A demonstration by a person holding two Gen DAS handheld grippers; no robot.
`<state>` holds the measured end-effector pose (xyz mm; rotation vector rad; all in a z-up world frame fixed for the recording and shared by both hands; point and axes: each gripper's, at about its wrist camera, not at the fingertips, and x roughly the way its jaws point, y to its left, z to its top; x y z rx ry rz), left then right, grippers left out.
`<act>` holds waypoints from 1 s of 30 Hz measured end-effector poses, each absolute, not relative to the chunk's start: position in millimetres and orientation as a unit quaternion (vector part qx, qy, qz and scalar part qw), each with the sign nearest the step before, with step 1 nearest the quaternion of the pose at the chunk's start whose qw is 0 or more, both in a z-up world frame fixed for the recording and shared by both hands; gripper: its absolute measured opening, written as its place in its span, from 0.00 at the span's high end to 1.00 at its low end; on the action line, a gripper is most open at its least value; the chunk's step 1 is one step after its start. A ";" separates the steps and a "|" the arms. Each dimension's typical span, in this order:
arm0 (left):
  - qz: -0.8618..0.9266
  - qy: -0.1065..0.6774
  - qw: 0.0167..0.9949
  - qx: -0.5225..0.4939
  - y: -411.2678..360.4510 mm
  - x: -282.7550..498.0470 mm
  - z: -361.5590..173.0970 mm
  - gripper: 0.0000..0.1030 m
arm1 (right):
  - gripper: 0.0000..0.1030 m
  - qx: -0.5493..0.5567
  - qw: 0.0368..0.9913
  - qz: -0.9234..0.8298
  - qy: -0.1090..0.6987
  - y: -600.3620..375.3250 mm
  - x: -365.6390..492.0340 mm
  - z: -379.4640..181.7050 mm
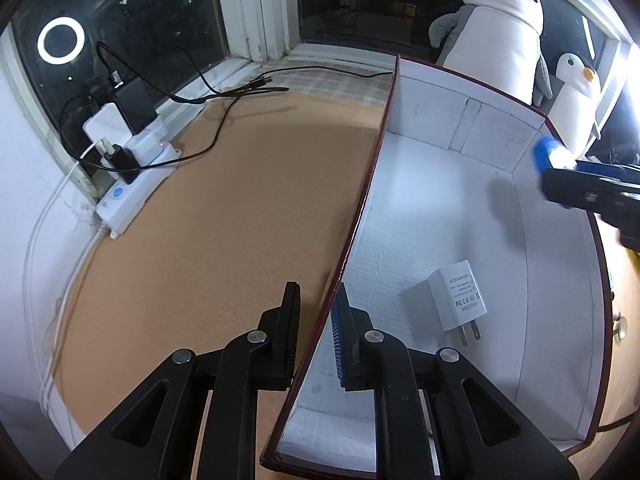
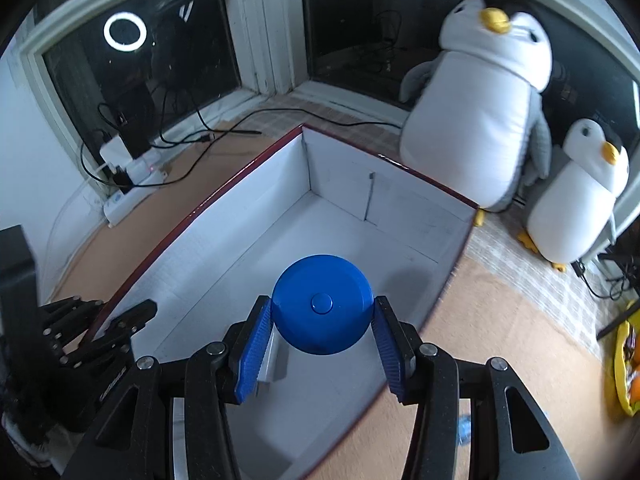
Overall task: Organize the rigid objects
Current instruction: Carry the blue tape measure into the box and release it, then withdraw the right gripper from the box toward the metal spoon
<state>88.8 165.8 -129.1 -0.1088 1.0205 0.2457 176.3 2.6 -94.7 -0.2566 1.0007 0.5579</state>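
The right gripper fingers are clamping a blue round disc, holding it above the white box interior. The left gripper fingers are pinching the box's left wall. A white charger is lying on the box floor. The box is resting on the tan bench.

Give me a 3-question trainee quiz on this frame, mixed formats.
1. True or false: the right claw grips a blue round disc above the box.
2. The left claw straddles: A) the box's side wall, B) the power strip, C) a penguin plush.
3. Fill in: lying on the box floor is a white USB wall ____.

Key: 1 true; 2 A; 3 charger.
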 end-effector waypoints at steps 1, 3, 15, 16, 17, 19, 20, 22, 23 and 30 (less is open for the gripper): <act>0.117 0.487 0.864 -0.052 165.8 88.8 -129.2 0.87 | 0.55 -0.124 0.830 0.264 0.475 7.1 179.4 -97.8; 0.117 0.487 0.864 -0.051 165.4 88.8 -129.2 0.87 | 0.55 -0.129 0.826 0.264 0.481 14.0 185.4 -104.9; 0.117 0.487 0.864 -0.053 165.6 89.4 -129.0 0.87 | 0.54 -0.149 0.811 0.256 0.505 35.8 203.6 -134.6; 0.118 0.487 0.864 -0.052 165.5 89.5 -129.0 0.87 | 0.51 -0.149 0.809 0.259 0.506 35.9 203.5 -134.9; 0.118 0.487 0.864 -0.051 165.3 89.5 -128.9 0.87 | 0.49 -0.150 0.807 0.263 0.508 36.9 203.4 -135.0; 0.118 0.487 0.864 -0.050 165.8 89.7 -128.8 0.87 | 0.46 -0.155 0.807 0.265 0.504 38.4 201.6 -133.3; 0.118 0.487 0.864 -0.050 166.0 89.8 -128.8 0.87 | 0.46 -0.156 0.809 0.264 0.502 38.4 200.7 -131.9; 0.118 0.487 0.864 -0.050 166.1 89.9 -128.9 0.87 | 0.46 -0.153 0.810 0.264 0.501 37.2 200.7 -130.0; 0.117 0.487 0.864 -0.049 166.1 89.8 -129.1 0.87 | 0.46 -0.150 0.811 0.262 0.501 36.1 200.7 -128.8; 0.118 0.487 0.864 -0.048 166.1 89.9 -129.0 0.87 | 0.46 -0.136 0.816 0.268 0.493 27.6 194.2 -116.9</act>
